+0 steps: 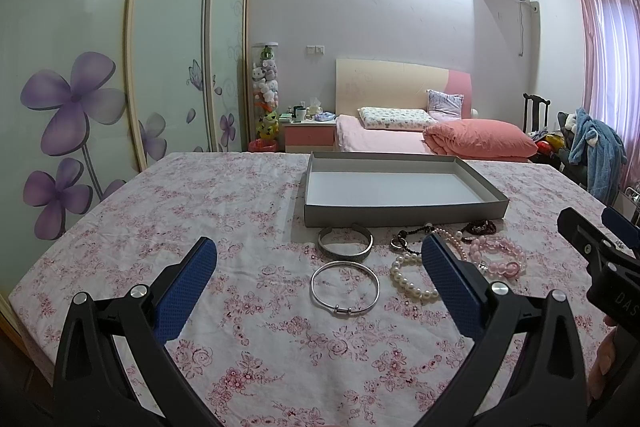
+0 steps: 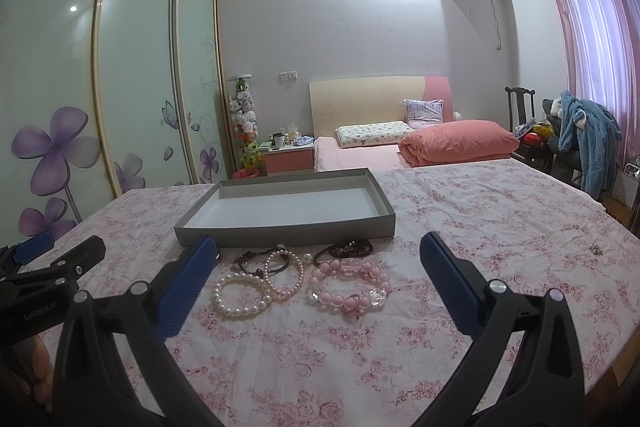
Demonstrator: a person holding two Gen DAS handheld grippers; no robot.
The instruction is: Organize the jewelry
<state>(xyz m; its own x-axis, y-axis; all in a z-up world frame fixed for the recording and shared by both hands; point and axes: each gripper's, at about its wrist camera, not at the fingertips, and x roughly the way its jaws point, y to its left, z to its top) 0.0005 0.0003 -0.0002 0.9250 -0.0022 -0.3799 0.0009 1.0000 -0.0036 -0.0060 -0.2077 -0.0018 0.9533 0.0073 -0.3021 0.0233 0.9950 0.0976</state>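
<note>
A shallow grey box with a white, empty floor stands on the floral cloth; it also shows in the right wrist view. In front of it lie a thin silver bangle, a wide silver cuff, a white pearl bracelet, a pale pink pearl bracelet, a pink bead bracelet and dark bead bracelets. My left gripper is open above the bangles, holding nothing. My right gripper is open above the bead bracelets, holding nothing.
A small sparkling piece lies alone at the cloth's right side. Behind the table are a bed with a pink quilt, a nightstand, sliding wardrobe doors at left and a chair with clothes at right.
</note>
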